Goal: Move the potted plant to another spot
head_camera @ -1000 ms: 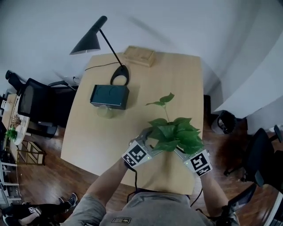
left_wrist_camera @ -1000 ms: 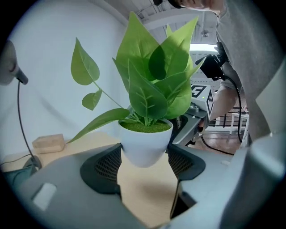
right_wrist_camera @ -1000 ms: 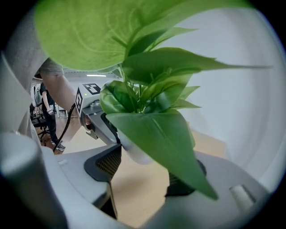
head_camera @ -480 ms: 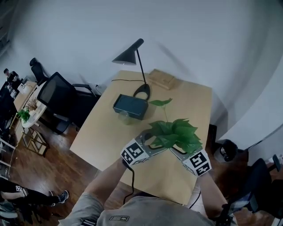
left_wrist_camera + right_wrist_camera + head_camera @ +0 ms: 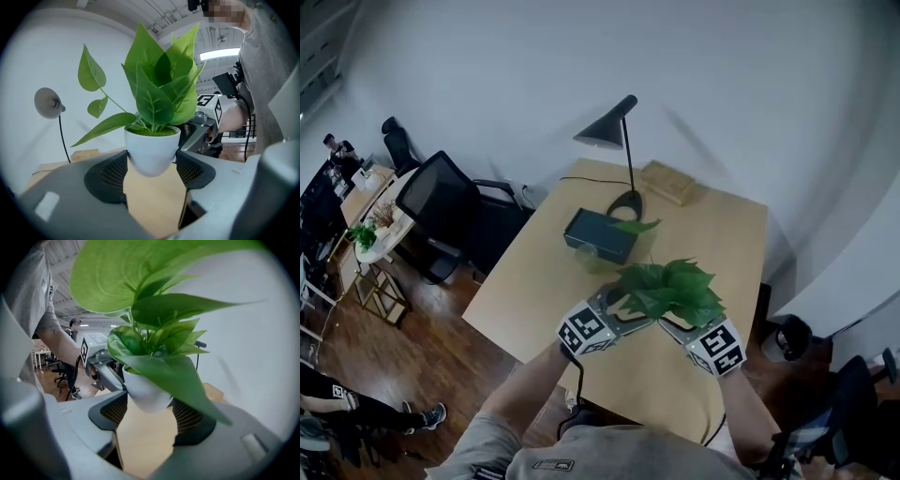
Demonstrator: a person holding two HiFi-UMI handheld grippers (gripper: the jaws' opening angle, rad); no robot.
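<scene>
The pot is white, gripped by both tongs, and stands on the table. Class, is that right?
No. The pot hangs clear above the table, as the left gripper view shows. It is white, gripped by the left tongs and right tongs.

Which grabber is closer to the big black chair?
Left. The left gripper grips the pot on the side facing the chair; the right gripper grips the pot's other side, farther away.

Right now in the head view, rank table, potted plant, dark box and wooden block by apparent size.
1. table
2. potted plant, nearest the camera, so flattered
3. dark box
4. wooden block, only slightly smaller
</scene>
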